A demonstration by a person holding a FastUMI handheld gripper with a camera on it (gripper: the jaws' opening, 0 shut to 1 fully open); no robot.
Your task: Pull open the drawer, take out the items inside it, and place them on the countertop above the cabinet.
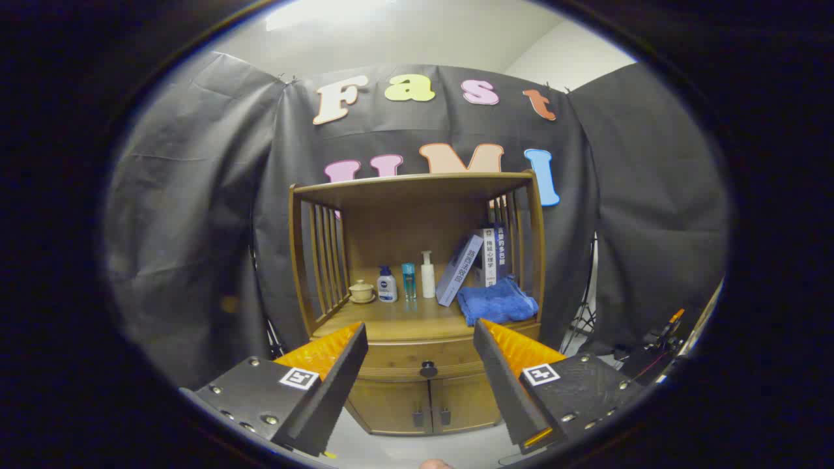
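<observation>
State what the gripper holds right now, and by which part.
Nothing. The gripper is open, its fingers apart in the air, with the wooden cabinet's shut drawer and dark round knob beyond them.

This is a recording booth set up to look like a corner of a home. Black cloth (195, 215) hangs in creased sheets as the wall, with a plain pale ceiling (417, 32) above it and a stand's thin legs (582, 326) showing at the cloth's edge. In the middle stands a small wooden cabinet (417, 365) with slatted sides, a closed drawer (417, 362) with a dark knob (428, 369) and two doors below. On its countertop (391, 320) sit household things: a lidded cup (361, 290), three toiletry bottles (408, 279), leaning books (479, 260) and a folded blue towel (496, 301).

The gripper (420, 340) is held apart from the cabinet, fingers spread and empty.
</observation>
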